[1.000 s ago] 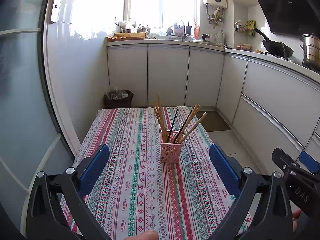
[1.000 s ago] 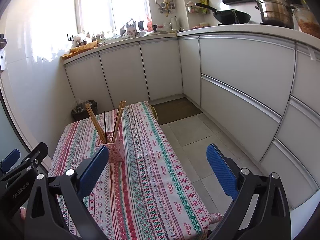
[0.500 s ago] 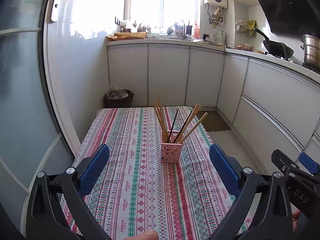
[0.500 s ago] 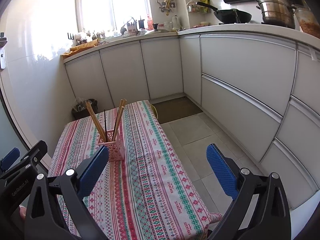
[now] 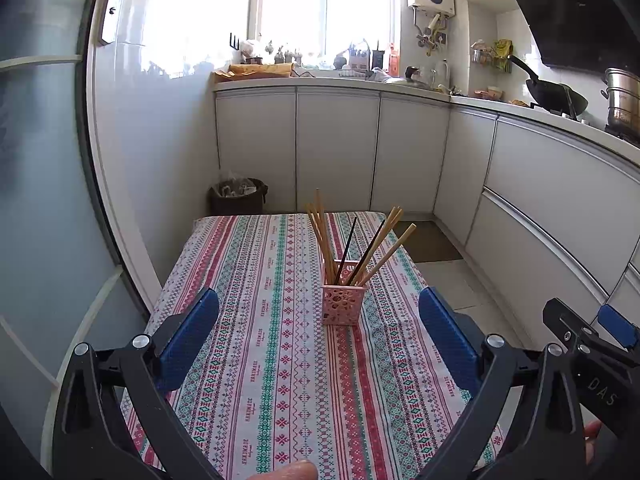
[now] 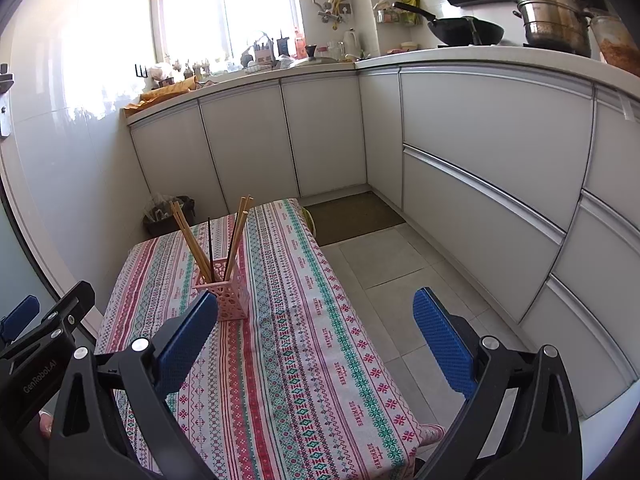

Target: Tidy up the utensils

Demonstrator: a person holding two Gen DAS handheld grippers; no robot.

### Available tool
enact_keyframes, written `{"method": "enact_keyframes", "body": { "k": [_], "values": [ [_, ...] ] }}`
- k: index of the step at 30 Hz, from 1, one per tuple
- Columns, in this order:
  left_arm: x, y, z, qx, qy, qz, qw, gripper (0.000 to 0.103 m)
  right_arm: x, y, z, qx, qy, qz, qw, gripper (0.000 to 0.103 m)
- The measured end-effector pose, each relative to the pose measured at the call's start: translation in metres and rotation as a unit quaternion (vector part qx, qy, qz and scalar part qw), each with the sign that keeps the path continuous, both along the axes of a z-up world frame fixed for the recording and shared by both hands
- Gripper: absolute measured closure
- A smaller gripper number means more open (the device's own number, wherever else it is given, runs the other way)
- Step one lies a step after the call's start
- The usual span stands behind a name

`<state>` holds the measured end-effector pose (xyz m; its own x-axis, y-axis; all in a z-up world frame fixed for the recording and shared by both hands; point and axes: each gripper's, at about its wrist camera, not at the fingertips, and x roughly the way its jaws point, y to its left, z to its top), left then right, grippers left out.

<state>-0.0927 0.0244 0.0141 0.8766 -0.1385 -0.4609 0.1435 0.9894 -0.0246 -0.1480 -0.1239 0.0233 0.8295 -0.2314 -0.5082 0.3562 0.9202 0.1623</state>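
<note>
A pink perforated holder (image 5: 344, 305) stands upright on the patterned tablecloth (image 5: 248, 320), with several wooden and dark chopsticks (image 5: 362, 246) leaning out of it. My left gripper (image 5: 319, 340) is open, held back from the holder, nothing between its blue pads (image 5: 188, 340). In the right wrist view the holder (image 6: 228, 296) sits just beyond the left pad (image 6: 186, 340). My right gripper (image 6: 316, 340) is open and empty above the table's right part. The right gripper (image 5: 592, 360) also shows at the left view's right edge, and the left gripper (image 6: 36, 344) at the right view's left edge.
White cabinets (image 5: 336, 148) and a counter with a wok (image 6: 464, 30) and steel pot (image 6: 554, 16) run along the back and right. A dark bin (image 5: 238, 196) stands past the table's far end. Tiled floor (image 6: 384, 264) lies right of the table. A white wall borders the left.
</note>
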Motion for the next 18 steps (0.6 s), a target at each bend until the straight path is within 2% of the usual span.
{"method": "enact_keyframes", "body": {
  "k": [5,10,18],
  "values": [
    [-0.0002,0.0004,0.0007,-0.003,-0.003,-0.001,1.0000,0.007,0.0007,0.0004,-0.0005,0.000,0.003,0.002,1.000,0.008],
    [-0.0019,0.0044,0.0016,-0.026,-0.006,-0.009,0.9996,0.007,0.0007,0.0005,0.0001,-0.001,0.002,0.003,1.000,0.008],
    [-0.0026,0.0010,0.0000,-0.017,0.001,-0.007,0.9998,0.007,0.0002,0.0009,0.0000,0.000,0.002,0.004,1.000,0.008]
  ]
}}
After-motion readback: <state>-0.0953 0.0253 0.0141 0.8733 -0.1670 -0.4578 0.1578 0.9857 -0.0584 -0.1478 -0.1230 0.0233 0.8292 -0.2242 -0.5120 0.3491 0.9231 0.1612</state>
